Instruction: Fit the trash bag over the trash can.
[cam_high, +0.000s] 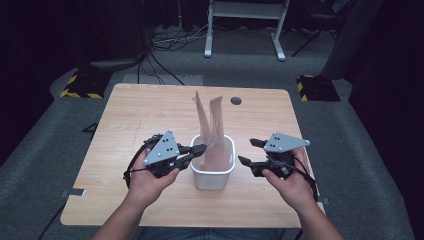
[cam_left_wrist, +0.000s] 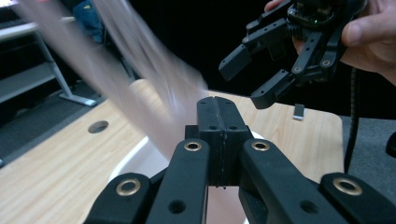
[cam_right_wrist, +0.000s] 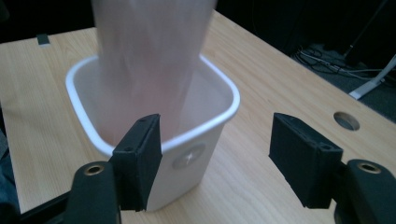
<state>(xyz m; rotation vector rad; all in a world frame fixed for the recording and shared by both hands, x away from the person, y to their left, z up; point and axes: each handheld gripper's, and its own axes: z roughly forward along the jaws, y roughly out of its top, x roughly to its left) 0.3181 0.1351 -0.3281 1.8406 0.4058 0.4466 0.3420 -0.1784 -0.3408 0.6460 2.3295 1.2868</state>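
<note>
A white square bin stands at the middle of the wooden table. A pinkish thin bag rises out of it in two tall peaks; it is blurred in both gripper views. My left gripper is at the bin's left rim. Its jaws are pressed together right beside the bag, and I see nothing between them. My right gripper hangs just right of the bin, open, with the bin and bag ahead of its jaws. It also appears open in the left gripper view.
A round cable hole lies in the table behind the bin. A white desk frame and floor cables stand beyond the far edge. Yellow-black blocks sit at the far corners. Bare wood surrounds the bin.
</note>
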